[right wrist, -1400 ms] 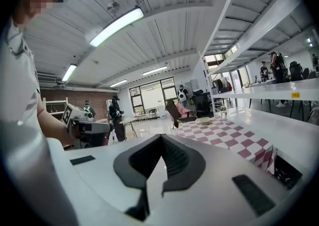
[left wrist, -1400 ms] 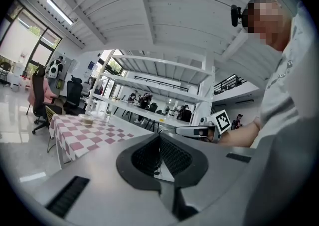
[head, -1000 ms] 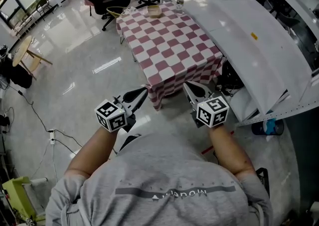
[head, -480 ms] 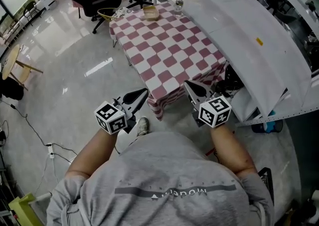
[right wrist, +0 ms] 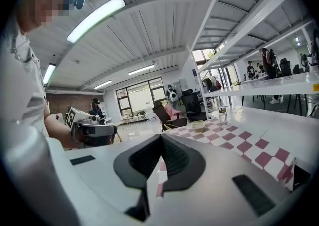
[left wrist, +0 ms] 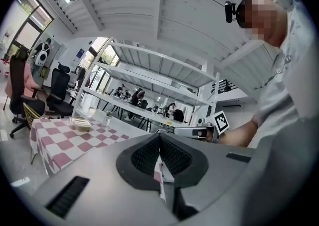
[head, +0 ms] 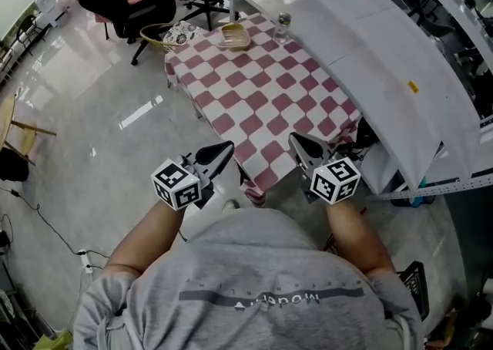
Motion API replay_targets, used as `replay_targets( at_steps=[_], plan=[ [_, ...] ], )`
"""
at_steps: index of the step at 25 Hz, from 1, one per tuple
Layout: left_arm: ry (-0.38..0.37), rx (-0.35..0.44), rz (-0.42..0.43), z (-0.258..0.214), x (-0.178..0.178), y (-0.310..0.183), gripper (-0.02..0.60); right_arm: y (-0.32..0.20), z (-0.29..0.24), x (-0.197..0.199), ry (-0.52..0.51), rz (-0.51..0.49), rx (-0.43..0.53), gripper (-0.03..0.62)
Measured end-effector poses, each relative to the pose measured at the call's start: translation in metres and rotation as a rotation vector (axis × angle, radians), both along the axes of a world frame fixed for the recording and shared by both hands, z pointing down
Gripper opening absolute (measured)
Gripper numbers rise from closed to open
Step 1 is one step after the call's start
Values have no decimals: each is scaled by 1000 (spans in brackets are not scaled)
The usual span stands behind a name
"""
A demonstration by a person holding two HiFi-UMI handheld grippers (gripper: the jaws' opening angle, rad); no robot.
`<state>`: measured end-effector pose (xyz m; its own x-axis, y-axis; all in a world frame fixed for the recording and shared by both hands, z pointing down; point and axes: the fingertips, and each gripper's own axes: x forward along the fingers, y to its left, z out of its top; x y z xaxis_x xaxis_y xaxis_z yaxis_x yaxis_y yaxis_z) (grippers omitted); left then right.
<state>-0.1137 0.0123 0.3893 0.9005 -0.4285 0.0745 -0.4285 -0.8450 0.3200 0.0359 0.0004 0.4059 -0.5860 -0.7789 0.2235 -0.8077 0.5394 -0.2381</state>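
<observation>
Head view: checkered table (head: 262, 102) lengthwise ahead-left

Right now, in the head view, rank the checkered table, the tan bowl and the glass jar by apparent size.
1. Checkered table, by far the largest.
2. Tan bowl.
3. Glass jar, slightly smaller than the bowl; both stand at the table's far end, so nearness hardly matters.

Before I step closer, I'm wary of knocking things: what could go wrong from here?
1. The bowl and glass jar stand at the far end of the checked tablecloth, away from both shut tools; a long lean could tip the jar.
2. Its near edge hangs close to the left tool and right tool; it might snag and drag.
</observation>
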Motion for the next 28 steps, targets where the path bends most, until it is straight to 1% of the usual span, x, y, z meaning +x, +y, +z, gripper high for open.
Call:
replay_targets(
  at_steps=[7,11,16,20,23,25,28],
  plan=[
    [7,-16,34,-1,-18,-62,15,-55,-5,-11,7,47,-14,25],
    [12,-10,52,1,-16,-92,15,-81,-7,-4,14,76,-9,26],
    [14,-11,46,3,-10,-120,15,-104,-5,12,18,95,-19,26],
    [-1,-16,-3,5,0,-142,15,-127,-5,30,10,70,-19,26],
    [-17,-12,-41,9,20,-163,14,-150,-4,56,22,50,-2,26],
    [-44,-5,-88,10,32,-174,15,-167,0,70,31,13,13,26],
    [-71,-27,-176,13,48,-187,14,-187,13,85,48,-64,21,27]
  ],
)
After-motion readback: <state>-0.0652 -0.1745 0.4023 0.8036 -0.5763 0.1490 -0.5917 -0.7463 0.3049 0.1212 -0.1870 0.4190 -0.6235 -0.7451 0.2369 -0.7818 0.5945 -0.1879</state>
